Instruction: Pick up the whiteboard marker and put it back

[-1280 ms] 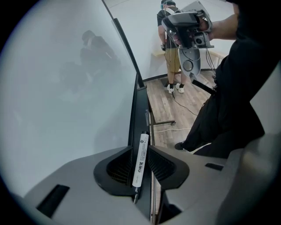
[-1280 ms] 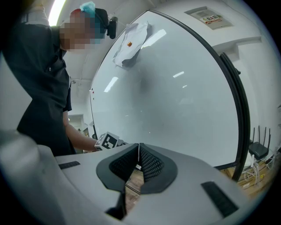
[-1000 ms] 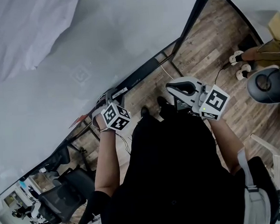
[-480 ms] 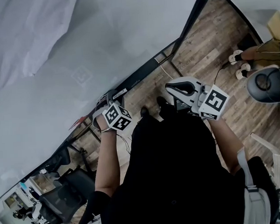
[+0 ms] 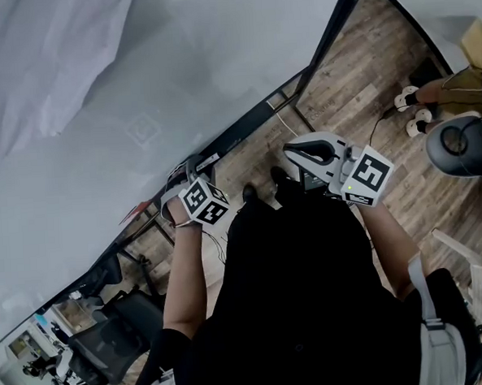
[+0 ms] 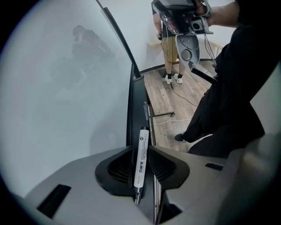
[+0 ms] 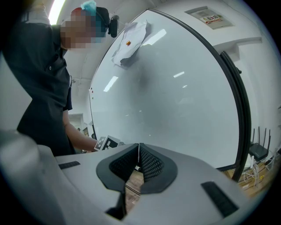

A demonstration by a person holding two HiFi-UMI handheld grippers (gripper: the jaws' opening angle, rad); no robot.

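Whiteboard marker [image 6: 141, 160] between the jaws of your left gripper [image 6: 141, 149], lying lengthwise along the gap, far end over the black tray [image 6: 136, 105] at the foot of the whiteboard [image 6: 66, 88]. The jaws have just been opening; the pads flank the barrel closely and appear no longer to press it. Step in hand, by judgement: the put-back, at release. Next move calls for drawing your left gripper straight off without dragging the marker from the tray. Your right gripper [image 7: 138, 154] hangs apart, jaws together, empty.
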